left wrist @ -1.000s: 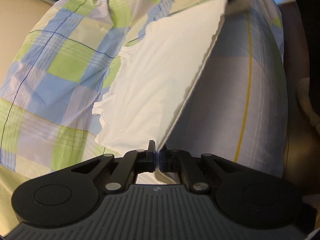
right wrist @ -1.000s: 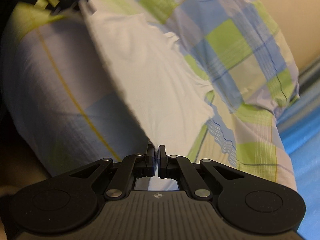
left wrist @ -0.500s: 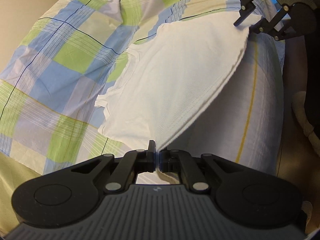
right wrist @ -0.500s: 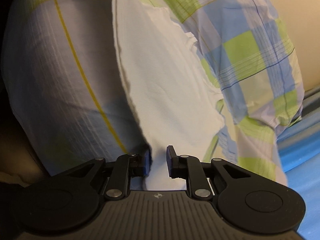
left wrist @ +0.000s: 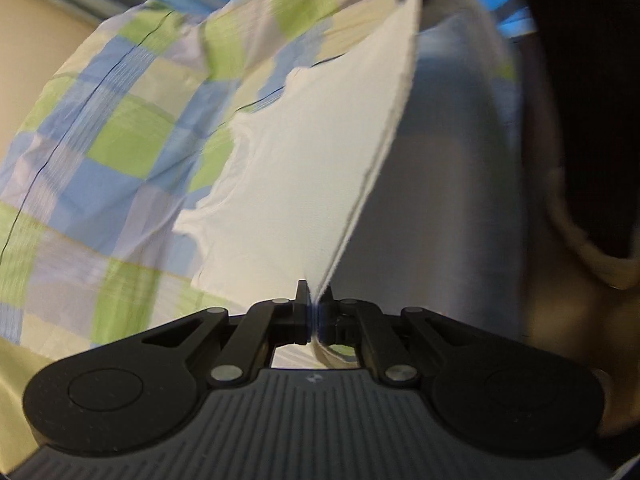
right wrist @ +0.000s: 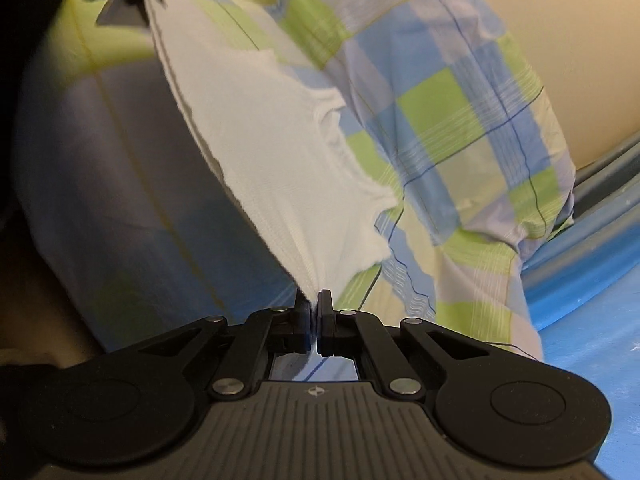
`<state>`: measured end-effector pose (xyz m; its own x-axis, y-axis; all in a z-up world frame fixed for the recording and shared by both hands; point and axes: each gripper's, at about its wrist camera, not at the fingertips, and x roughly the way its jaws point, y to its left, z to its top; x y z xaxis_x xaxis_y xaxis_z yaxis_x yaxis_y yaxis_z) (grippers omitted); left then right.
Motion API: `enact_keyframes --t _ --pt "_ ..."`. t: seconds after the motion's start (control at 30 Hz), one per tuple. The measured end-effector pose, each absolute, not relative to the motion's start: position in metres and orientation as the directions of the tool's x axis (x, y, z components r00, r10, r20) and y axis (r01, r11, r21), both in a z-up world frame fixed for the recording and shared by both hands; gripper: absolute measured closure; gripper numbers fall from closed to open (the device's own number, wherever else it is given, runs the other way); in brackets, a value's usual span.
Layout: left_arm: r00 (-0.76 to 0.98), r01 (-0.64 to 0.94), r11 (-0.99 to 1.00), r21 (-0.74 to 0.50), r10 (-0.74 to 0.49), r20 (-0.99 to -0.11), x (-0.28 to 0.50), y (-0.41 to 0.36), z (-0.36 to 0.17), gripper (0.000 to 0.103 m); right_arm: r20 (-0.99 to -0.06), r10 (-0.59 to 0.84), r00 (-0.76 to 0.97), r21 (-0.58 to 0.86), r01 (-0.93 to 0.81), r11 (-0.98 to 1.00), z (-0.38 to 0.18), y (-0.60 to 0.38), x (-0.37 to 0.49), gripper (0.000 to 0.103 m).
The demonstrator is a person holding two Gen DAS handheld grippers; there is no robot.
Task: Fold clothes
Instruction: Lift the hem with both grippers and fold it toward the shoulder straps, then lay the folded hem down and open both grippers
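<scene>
Two black grippers pinch opposite ends of one white garment's edge, stretching it taut above a checked blue, green and cream bedsheet. The left gripper is clamped on the near corner, its jaws nearly together; the right gripper is likewise closed on cloth. No writing is readable; no containers show.

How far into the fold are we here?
Done: both grippers have an end of one edge of the white garment, which shows layered there. In hand: left gripper and right gripper are shut on it, edge stretched taut above the checked bedsheet. Left: laying it down and any further folds; none visible yet.
</scene>
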<state>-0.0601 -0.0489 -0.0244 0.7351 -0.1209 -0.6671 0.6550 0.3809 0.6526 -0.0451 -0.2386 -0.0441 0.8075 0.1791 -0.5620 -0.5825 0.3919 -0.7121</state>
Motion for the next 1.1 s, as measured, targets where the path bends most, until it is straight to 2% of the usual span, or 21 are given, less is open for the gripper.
enact_keyframes --t 0.17,0.27,0.43,0.53,0.7,0.77,0.83,0.9,0.97,1.1 --pt "0.654 0.739 0.360 0.570 -0.179 -0.735 -0.084 -0.046 -0.004 0.101 -0.644 0.190 0.741 -0.684 -0.669 0.290 -0.032 -0.245 -0.075 0.103" --pt "0.647 0.745 0.358 0.563 -0.181 -0.740 -0.058 -0.039 0.013 0.101 -0.638 0.192 0.746 -0.710 -0.666 0.230 -0.019 -0.245 -0.065 0.103" --pt "0.647 0.731 0.426 0.533 -0.188 -0.738 0.024 -0.026 0.031 0.100 -0.651 0.188 0.736 -0.695 -0.677 0.244 -0.002 -0.242 0.011 0.103" --pt "0.616 0.743 0.452 0.493 -0.173 -0.769 0.075 -0.025 0.017 0.101 -0.714 0.172 0.678 -0.628 -0.730 0.271 -0.007 -0.231 0.071 0.103" --pt "0.554 0.757 0.498 0.423 -0.145 -0.820 0.135 -0.019 -0.022 0.097 -0.805 0.102 0.585 -0.553 -0.801 0.229 -0.048 -0.215 0.142 0.103" --pt "0.538 0.754 0.525 0.395 -0.149 -0.830 0.147 -0.012 -0.031 0.089 -0.839 0.120 0.531 -0.486 -0.829 0.277 -0.056 -0.218 0.160 0.099" --pt "0.528 0.747 0.558 0.361 -0.168 -0.833 0.156 -0.004 -0.036 0.079 -0.864 0.143 0.482 -0.409 -0.839 0.358 -0.058 -0.223 0.175 0.085" --pt "0.522 0.730 0.606 0.317 -0.194 -0.831 0.163 0.006 -0.029 0.068 -0.875 0.192 0.444 -0.322 -0.831 0.455 -0.051 -0.232 0.189 0.085" --pt "0.524 0.703 0.663 0.258 -0.236 -0.818 0.169 0.017 -0.019 0.067 -0.865 0.273 0.421 -0.204 -0.793 0.574 -0.038 -0.245 0.198 0.082" --pt "0.476 0.640 0.768 0.011 -0.384 -0.791 0.174 0.049 0.002 0.061 -0.818 0.424 0.390 0.049 -0.686 0.726 -0.018 -0.274 0.206 0.070"
